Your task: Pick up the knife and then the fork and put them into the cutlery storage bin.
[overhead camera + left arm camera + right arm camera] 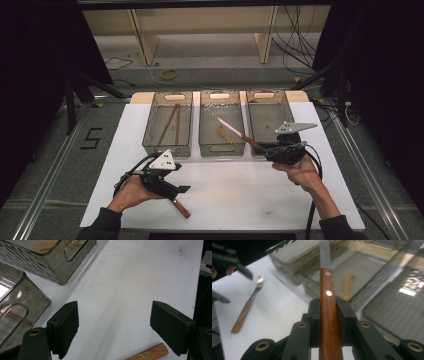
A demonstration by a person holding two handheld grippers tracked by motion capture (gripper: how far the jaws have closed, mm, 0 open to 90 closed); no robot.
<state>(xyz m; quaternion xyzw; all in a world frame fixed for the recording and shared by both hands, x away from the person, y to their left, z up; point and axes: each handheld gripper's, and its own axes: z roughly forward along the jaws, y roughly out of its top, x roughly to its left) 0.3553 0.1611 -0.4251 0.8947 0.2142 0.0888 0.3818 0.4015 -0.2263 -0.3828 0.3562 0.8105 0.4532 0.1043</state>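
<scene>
My right gripper [266, 148] is shut on the wooden handle of a knife [235, 131], whose blade reaches out over the middle bin [221, 148]. In the right gripper view the handle [328, 315] is pinched between the jaws of the right gripper [328, 311], with two rivets showing. My left gripper [183, 190] stands open low over the white table, just above a wooden-handled fork [181, 207]. The left gripper view shows the left gripper [113, 327] with its jaws wide apart and the fork's handle end [150, 353] near the right jaw. The fork [249, 305] lies flat on the table.
Three grey mesh bins stand in a row at the back: the left bin [167, 149] holds brown chopsticks [170, 124], the middle one a wooden-handled piece [224, 135], and there is a right bin [268, 92]. The white table sheet [235, 195] spreads in front of them.
</scene>
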